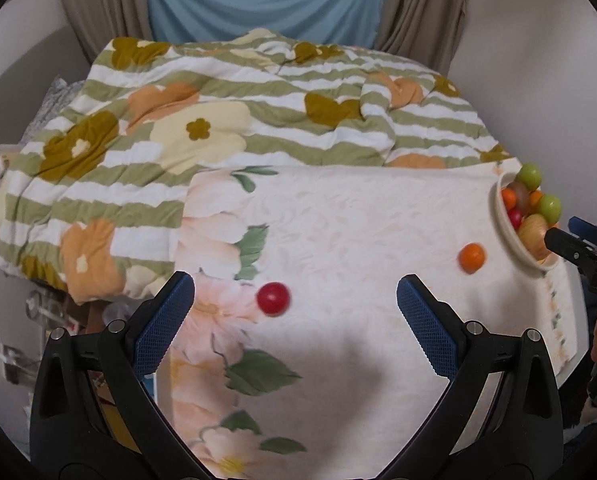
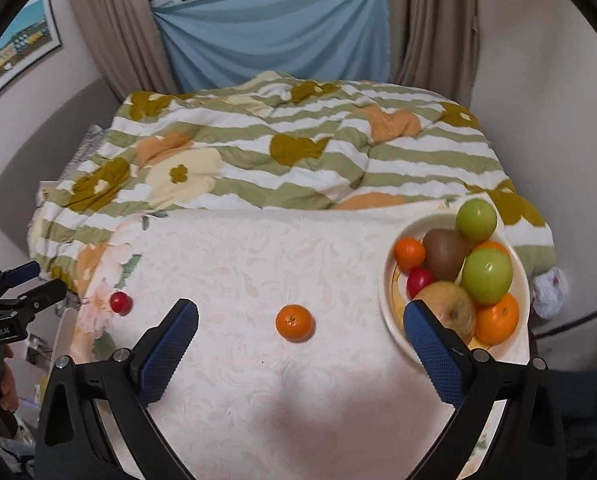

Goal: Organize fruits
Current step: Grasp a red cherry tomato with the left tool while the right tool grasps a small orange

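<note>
Right wrist view shows the fruit best: a small round orange mandarin [image 2: 294, 323] with a green stem dimple lies alone on the cream floral-patterned tabletop [image 2: 238, 264], and a small glossy red plum-like fruit [image 2: 120, 302] lies well apart from it near the tabletop's left edge. At the right edge stands a cream round ceramic bowl [image 2: 390, 280] heaped with two green apples [image 2: 486, 276], a brown kiwi [image 2: 442, 258], oranges, a red fruit and a yellowish-brown apple [image 2: 450, 312].

Only this view reveals the bowl's full contents, a framed picture [image 2: 18, 44] on the wall and the window above the blue hanging cloth [image 2: 274, 36]. The left wrist view shows the bowl [image 1: 506, 224] only partly at the frame's right side, with the mandarin [image 1: 471, 257] near it and the red fruit [image 1: 273, 298] closer to the camera, slightly blurred. Both views show the green-striped flowered quilt [image 2: 298, 152] on the bed behind.

The right hand-held gripper [image 2: 300, 328] is spread wide, holding nothing; the mandarin sits between its blue-padded fingers [image 2: 170, 344] in the picture, touching neither. The left hand-held gripper [image 1: 294, 300] is likewise spread wide and empty, with the red fruit lying between its fingers [image 1: 166, 316], closer to the left one and clear of both.
</note>
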